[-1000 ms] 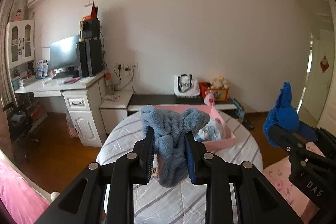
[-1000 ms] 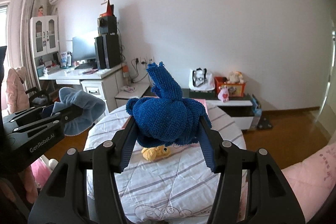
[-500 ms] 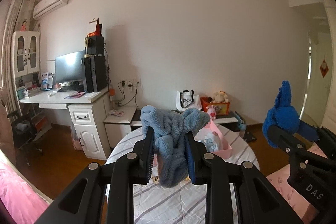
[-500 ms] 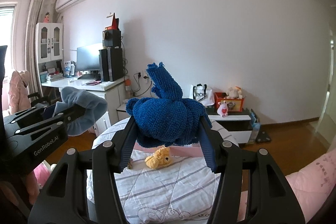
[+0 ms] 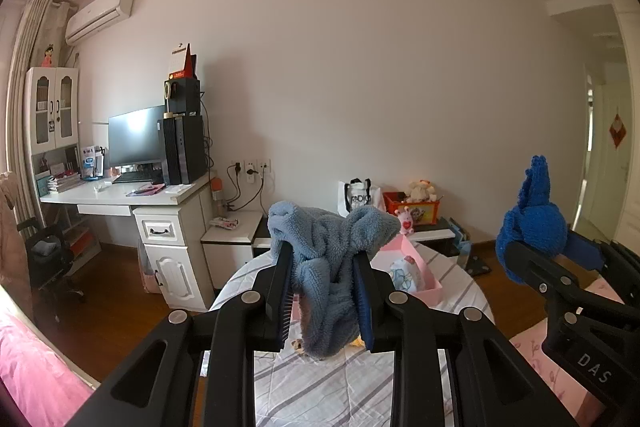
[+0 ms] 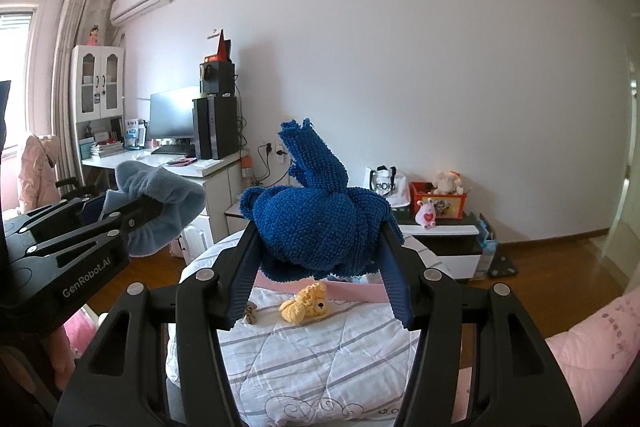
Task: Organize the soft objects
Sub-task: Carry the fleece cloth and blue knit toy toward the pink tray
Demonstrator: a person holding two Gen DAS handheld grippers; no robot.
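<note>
Fleecy pale-blue cloth [image 5: 328,267] is clamped in your left gripper [image 5: 323,291]'s jaws, while your right gripper [image 6: 320,267]'s jaws grip a dark-blue knitted cloth [image 6: 316,223] above the quilt-covered tabletop [image 6: 320,359].

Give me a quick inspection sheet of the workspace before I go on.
Surface: round table under a striped quilt.
Job's things: light blue fleece in left tongs; dark blue knit in right tongs; yellow crochet toy on the quilt; pink tray holding a plush.
Clutter: small brown item beside the toy.
Grippers: both shut on cloth.
Cables: plugs at wall sockets.
Surroundings: desk, monitor.
</note>
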